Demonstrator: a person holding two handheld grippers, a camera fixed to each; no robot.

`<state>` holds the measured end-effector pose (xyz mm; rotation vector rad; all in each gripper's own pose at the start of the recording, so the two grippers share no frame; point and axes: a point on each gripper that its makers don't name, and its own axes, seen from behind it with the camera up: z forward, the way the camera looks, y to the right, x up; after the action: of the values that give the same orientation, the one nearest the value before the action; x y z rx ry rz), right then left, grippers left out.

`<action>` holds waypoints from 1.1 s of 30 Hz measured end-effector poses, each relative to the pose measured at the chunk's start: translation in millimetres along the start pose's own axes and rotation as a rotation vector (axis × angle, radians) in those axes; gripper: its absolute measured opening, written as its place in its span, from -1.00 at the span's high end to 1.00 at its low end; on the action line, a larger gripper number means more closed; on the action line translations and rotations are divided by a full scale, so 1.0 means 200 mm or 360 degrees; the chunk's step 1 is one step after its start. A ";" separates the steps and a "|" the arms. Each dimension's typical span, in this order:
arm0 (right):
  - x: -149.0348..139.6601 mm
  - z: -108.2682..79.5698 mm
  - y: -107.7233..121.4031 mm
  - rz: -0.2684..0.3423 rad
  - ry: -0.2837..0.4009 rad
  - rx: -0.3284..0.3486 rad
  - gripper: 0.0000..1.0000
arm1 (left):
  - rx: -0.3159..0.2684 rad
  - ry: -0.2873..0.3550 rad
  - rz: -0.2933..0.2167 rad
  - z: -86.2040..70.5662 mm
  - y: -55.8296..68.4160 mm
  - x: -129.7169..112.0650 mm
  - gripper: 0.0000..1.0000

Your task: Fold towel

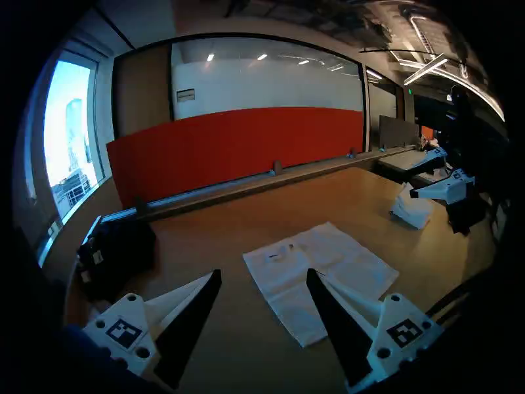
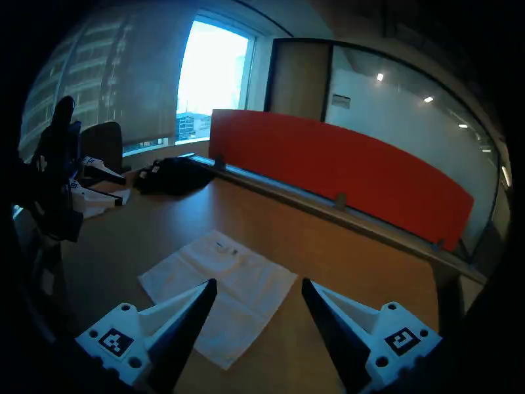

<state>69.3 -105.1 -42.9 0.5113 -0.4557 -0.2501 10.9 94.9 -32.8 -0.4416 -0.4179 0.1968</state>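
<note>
Wide apart and gripping nothing, the jaws of the left gripper (image 1: 262,272) are pointing across the bench (image 1: 216,217) at the towel (image 1: 321,276), which is lying flat and white just ahead and a little to their right. Jaws of the right gripper (image 2: 259,281) are likewise gaping empty, with the same cloth spreading ahead and slightly to their left, one corner reaching in between them. So the towel is sitting between the two, each facing a near corner; neither is looking clearly nearer. Its long axis is proving hard to judge, since it looks almost square.
</note>
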 end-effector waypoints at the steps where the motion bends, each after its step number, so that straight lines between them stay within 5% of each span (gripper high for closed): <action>1: -0.03 0.01 -0.01 0.0004 -0.0011 0.0007 -1.00 | -0.0004 -0.0012 -0.0001 0.01 0.01 -0.02 -0.93; 33: -0.68 0.25 -0.18 -0.0014 -0.0349 0.0132 -1.00 | -0.0154 -0.0359 0.0008 0.25 0.21 -0.62 -0.93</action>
<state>-77.5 -108.7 -72.0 0.5694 -0.6794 -0.2981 -125.5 116.3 -54.5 -0.5177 -0.6493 0.2330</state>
